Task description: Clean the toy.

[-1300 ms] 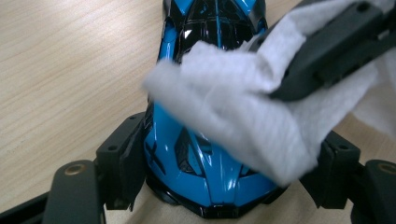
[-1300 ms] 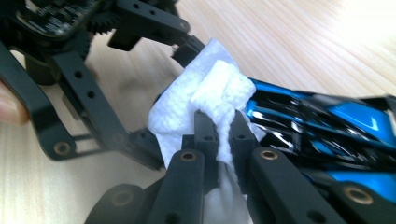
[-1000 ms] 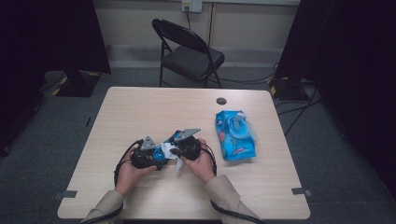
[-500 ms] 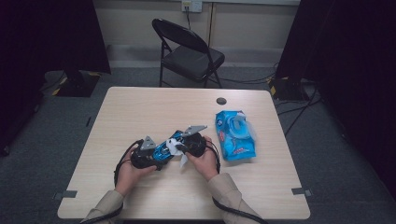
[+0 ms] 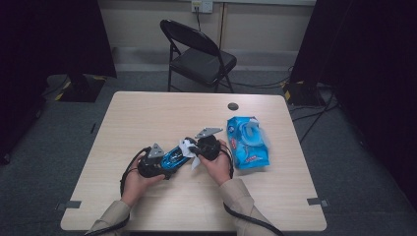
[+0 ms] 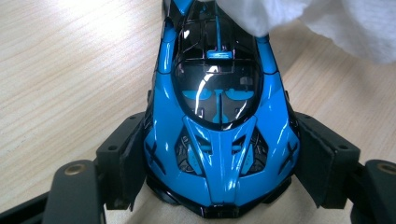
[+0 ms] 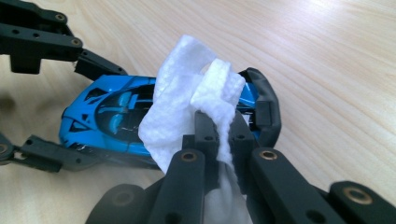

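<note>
Toy car [image 6: 219,121], glossy blue with black glass, lies on the bench [image 5: 147,118] near its front edge, slightly left of centre. Your left gripper [image 5: 164,164] is clamped across the car's nose, a black pad pressing on each flank. Your right gripper [image 7: 219,135] is clenched on a white wipe [image 7: 187,107], which bunches above the pinched pads and rests against the car's far end, by its rear wheel. The wipe covers the car's tail in the left gripper view. To the right of your right hand [image 5: 216,164] lies a blue pack of wipes [image 5: 248,142], just beside it. Beyond the bench's far edge stands a black folding chair [image 5: 201,56].
</note>
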Demonstrator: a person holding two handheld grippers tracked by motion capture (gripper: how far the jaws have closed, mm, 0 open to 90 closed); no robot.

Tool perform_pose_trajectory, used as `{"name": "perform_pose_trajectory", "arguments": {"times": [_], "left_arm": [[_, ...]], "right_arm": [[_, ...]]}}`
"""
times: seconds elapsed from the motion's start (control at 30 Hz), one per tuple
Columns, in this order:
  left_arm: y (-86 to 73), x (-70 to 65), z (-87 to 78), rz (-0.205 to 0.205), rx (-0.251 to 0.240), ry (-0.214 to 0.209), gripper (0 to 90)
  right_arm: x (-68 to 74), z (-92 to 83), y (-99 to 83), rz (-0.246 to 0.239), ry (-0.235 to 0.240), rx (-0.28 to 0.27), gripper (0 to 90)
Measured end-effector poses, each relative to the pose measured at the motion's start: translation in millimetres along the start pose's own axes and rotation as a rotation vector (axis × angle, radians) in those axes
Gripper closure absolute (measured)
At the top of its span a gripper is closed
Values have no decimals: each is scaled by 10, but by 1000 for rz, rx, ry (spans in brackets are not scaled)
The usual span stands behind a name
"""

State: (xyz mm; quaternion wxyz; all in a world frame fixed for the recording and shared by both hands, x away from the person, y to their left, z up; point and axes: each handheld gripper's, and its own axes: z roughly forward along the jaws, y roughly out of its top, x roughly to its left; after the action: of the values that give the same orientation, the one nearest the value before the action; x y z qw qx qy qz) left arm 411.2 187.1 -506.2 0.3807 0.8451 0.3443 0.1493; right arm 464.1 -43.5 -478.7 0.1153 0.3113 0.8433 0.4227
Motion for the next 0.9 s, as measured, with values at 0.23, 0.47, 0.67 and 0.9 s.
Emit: {"name": "perform_pose_trajectory", "arguments": {"times": [0.23, 0.47, 0.67, 0.9], "left_arm": [[0, 0, 0, 0, 0, 0, 260], [0, 1, 0, 0, 0, 0, 260], [0, 0, 0, -1, 0, 0, 260], [0, 1, 0, 0, 0, 0, 260]], "right_arm": [[-70, -14, 12, 31, -33, -3, 869], [-121, -124, 93, 60, -50, -28, 869], [-80, -218, 173, 58, -27, -69, 868], [128, -151, 249, 10, 38, -77, 868]]}}
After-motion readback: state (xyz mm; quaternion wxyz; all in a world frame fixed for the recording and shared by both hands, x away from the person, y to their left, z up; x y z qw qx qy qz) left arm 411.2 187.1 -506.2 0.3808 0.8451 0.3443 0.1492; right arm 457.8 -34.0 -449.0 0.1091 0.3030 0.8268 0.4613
